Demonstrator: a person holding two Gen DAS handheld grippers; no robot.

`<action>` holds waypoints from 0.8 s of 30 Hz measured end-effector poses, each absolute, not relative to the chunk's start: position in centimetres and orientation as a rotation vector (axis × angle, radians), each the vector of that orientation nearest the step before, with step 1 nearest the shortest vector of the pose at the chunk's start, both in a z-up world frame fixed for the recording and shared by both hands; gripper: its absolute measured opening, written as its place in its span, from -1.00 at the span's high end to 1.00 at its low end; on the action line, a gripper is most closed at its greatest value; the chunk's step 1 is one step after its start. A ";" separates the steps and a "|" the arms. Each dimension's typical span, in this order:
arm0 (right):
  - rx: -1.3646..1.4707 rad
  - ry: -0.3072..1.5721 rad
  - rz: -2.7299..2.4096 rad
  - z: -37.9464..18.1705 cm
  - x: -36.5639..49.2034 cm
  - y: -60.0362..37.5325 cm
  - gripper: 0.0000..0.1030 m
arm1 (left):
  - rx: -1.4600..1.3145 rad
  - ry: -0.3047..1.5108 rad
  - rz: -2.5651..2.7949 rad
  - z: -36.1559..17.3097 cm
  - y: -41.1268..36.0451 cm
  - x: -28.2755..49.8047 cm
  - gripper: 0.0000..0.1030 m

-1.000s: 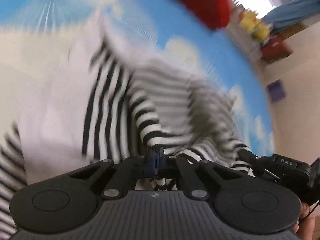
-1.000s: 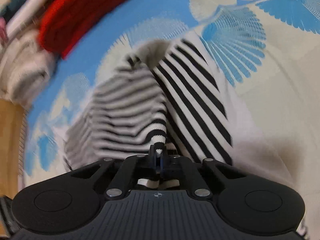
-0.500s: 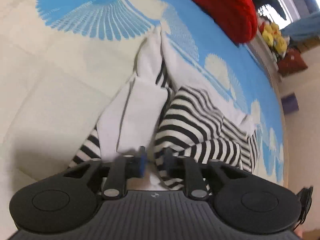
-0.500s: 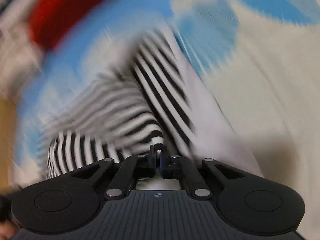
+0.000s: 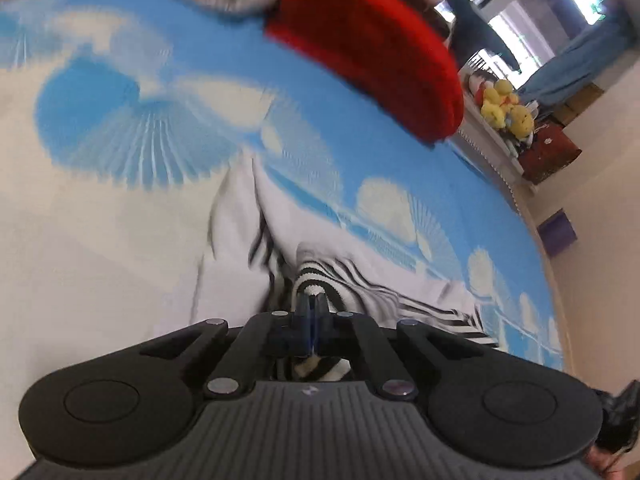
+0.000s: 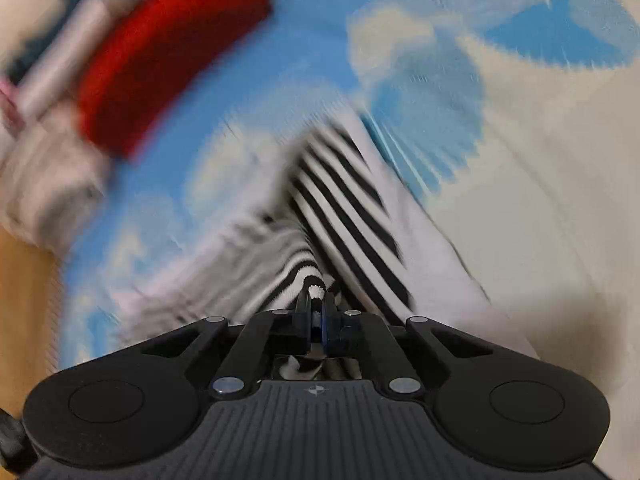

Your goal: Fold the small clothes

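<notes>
Each camera rides on the gripper I hold, looking forward and steeply down along its two fingers, very near the cloth. Left view faces across the blue-and-cream bedspread (image 5: 100, 240) toward the red garment (image 5: 372, 64) and the room's far side; right view is blurred. Both share the striped garment (image 6: 344, 216), bedspread and red garment.

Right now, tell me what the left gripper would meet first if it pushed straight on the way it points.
The left gripper, shut on the striped garment, would probably press the garment's white panel first, then the blue-and-cream bedspread. The red knit lies farther off; depth is unclear.
</notes>
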State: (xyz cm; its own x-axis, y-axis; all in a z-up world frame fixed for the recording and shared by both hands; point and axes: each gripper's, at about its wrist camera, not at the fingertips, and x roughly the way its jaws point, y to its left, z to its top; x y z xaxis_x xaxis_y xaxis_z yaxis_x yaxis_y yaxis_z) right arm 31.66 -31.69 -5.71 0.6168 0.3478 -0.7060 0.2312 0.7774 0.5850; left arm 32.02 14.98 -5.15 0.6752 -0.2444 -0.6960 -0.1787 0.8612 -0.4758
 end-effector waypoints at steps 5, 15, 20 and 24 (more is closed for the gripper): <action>0.658 1.086 -0.011 -7.9 31.9 -31.7 0.91 | -0.518 1.113 0.022 -9.7 14.6 32.5 0.88; 0.363 0.818 0.040 -3.2 30.3 -28.3 0.37 | -0.424 0.928 -0.148 -6.1 12.2 31.5 0.56; 0.435 1.106 0.192 -8.0 31.4 -26.4 0.43 | -0.428 1.113 -0.053 -9.9 13.3 31.7 0.68; 0.427 1.062 0.152 -8.4 31.2 -27.2 0.43 | -0.367 0.942 -0.133 -7.6 12.8 30.7 0.67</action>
State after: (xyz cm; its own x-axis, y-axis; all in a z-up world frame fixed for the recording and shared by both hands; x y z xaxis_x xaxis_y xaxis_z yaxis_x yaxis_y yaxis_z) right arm 31.16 -27.21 -8.36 0.4861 0.3228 -0.8121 0.0826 0.9082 0.4104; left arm 30.70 12.83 -7.60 0.5856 -0.2694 -0.7645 -0.0471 0.9303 -0.3639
